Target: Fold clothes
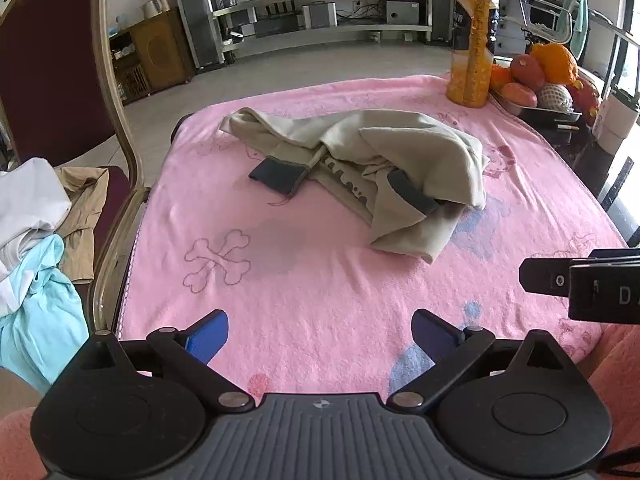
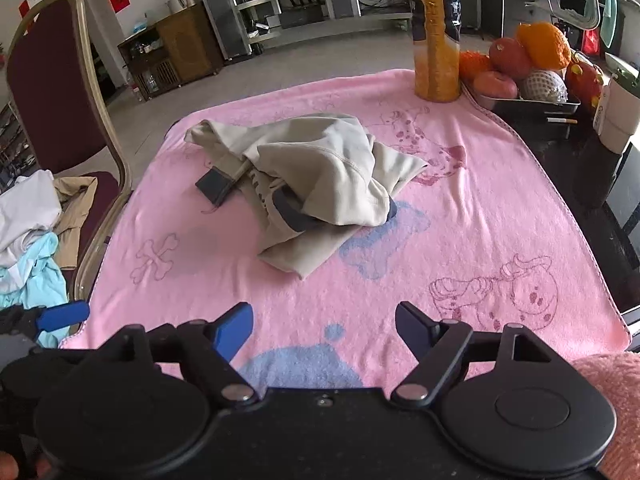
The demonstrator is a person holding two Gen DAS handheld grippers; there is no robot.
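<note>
Right wrist view: tray (image 2: 532, 105) holds fruit (image 2: 520, 56); both claws spread, left claw (image 1: 320, 334), right claw (image 2: 324, 326).

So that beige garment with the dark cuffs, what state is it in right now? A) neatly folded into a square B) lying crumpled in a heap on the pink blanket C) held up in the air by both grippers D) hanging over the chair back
B: the beige garment lies bunched on the pink blanket, while the left gripper and right gripper both sit open, short of it.
</note>
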